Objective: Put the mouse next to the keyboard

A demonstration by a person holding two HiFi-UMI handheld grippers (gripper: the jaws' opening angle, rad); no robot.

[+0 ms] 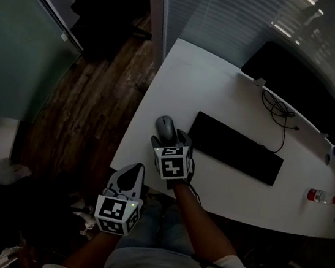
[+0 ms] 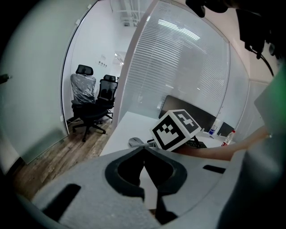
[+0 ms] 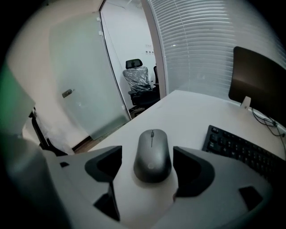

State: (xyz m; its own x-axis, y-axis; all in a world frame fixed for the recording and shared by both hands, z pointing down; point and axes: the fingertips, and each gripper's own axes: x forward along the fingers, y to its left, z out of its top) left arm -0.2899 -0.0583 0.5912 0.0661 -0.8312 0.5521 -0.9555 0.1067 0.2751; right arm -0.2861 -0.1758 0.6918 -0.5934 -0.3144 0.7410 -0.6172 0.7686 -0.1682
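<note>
**Right gripper view: mouse lies free between wide-open jaws, just beside the keyboard**

The right claw [image 3: 148,166] has its jaws spread wide. The grey mouse [image 3: 152,150] sits between them, flat on the white surface [image 3: 192,112]. A strip of bare surface shows on each side of the mouse, so neither pad presses on it and the claw holds nothing. The mouse's wheel end points away from the claw.

The black keyboard [image 3: 243,152] is the landmark for everything else. In the head view the mouse lies just off the keyboard's left short end, near it but not touching, and roughly level with it. The right claw reaches in from the near side of that same end.

The left claw [image 2: 144,154] has its jaws closed together with nothing between them. It hangs off the near edge of the surface, well apart from the keyboard and nearer the person's lap.

Behind the keyboard, at the far edge of the surface, stands a dark monitor [image 1: 298,87], with a loose black cable [image 1: 279,112] lying between the two. To the keyboard's right, near the front edge, a clear bottle [image 1: 321,196] with a red cap lies on its side. Far to the keyboard's left, past the surface's end, is a wooden floor [image 1: 91,107], and black office chairs [image 2: 91,105] stand on it.
</note>
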